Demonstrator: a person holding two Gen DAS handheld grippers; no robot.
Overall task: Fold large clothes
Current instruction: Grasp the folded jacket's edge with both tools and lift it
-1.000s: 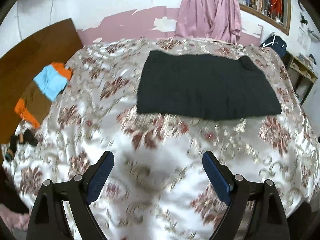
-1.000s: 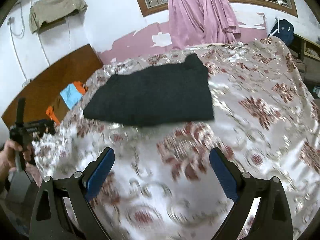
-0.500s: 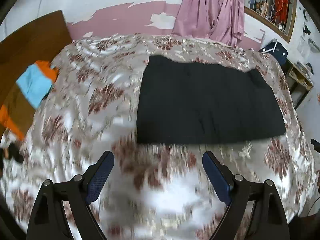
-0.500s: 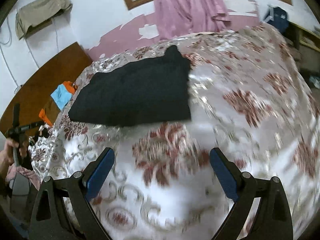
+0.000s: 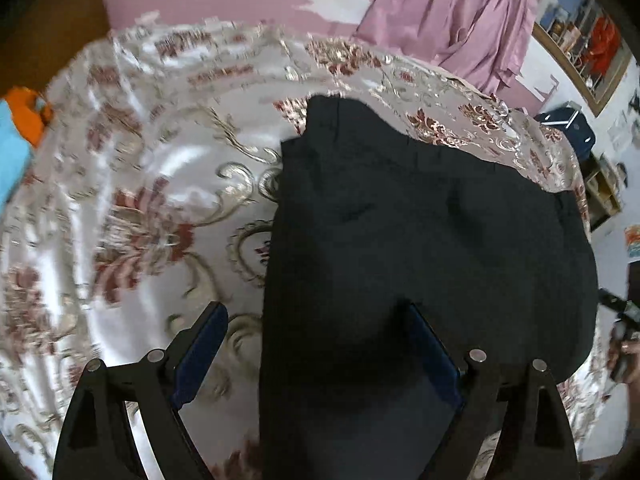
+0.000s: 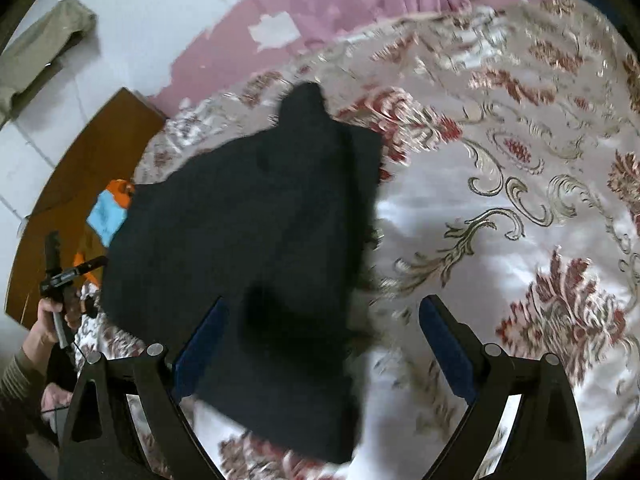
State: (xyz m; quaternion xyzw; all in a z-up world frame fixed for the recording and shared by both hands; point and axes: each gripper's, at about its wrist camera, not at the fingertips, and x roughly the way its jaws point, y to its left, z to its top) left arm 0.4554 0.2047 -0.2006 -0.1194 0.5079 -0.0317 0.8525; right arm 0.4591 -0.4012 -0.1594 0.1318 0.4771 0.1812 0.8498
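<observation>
A black folded garment [image 5: 420, 240] lies flat on the flowered satin bedspread [image 5: 140, 200]. My left gripper [image 5: 320, 356] is open low over the garment's near left corner; its left edge runs between the blue pads. In the right wrist view the garment [image 6: 256, 220] fills the left half. My right gripper [image 6: 324, 352] is open over its near right corner, with the cloth's right edge between the pads. Neither gripper holds anything.
Pink curtains [image 5: 472, 20] hang on the far wall. A wooden headboard [image 6: 68, 200] and blue-and-orange cloth [image 6: 110, 212] lie to the left. A dark bag [image 5: 568, 124] and shelves stand at the right. The other gripper and hand show at the edge [image 6: 60, 288].
Both grippers have moved forward and down from the near bed edge to the garment's near corners. The garment now fills much more of each view. Both stayed open.
</observation>
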